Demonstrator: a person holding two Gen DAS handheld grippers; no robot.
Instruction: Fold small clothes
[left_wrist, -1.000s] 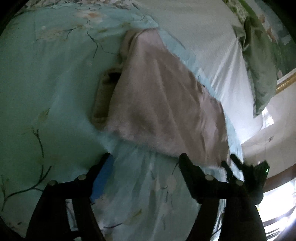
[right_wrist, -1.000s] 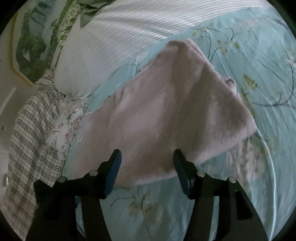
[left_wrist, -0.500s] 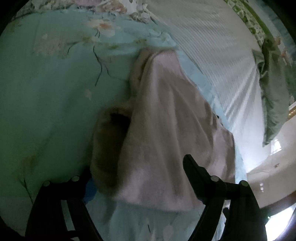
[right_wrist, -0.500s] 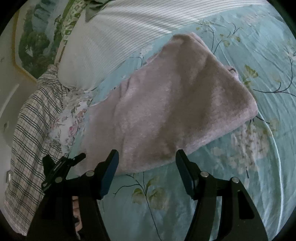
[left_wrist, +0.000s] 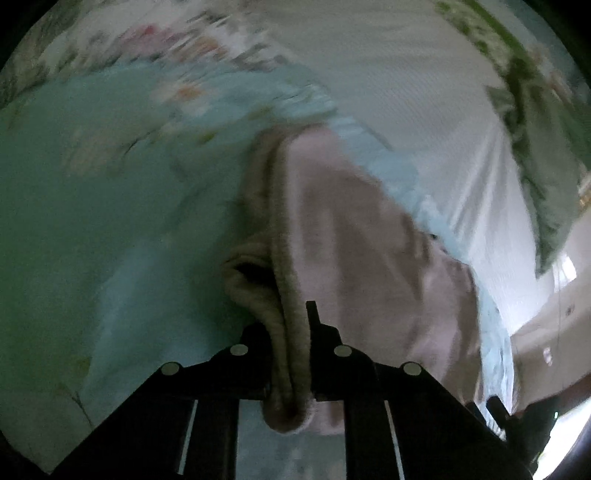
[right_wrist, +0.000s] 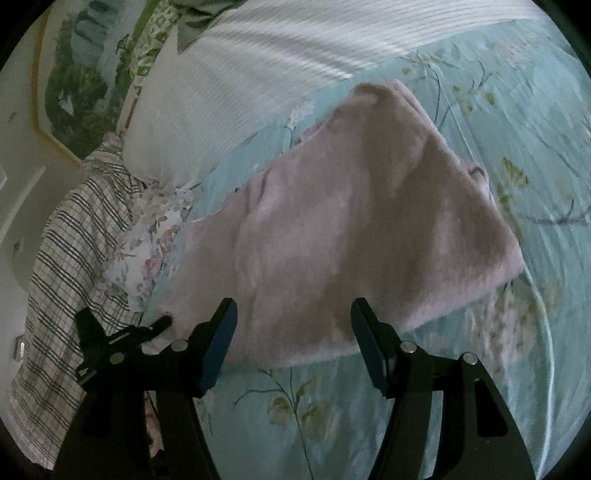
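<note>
A pink fleece garment (right_wrist: 362, 236) lies folded on the teal floral bedspread (right_wrist: 517, 369). In the left wrist view the garment (left_wrist: 351, 229) runs away from me, and my left gripper (left_wrist: 291, 339) is shut on its thick near edge. That view is motion-blurred. My right gripper (right_wrist: 293, 325) is open, with its blue-padded fingers (right_wrist: 218, 339) just short of the garment's near edge and straddling it.
A white striped sheet (right_wrist: 258, 74) and a green pillow (left_wrist: 535, 155) lie beyond the garment. A plaid cloth (right_wrist: 62, 280) and a floral cloth (right_wrist: 147, 251) lie at the left. Another black gripper (right_wrist: 110, 339) shows at the lower left.
My left gripper moved forward onto the garment's near edge and shut on it. My right gripper moved a little closer to the garment and stayed open.
</note>
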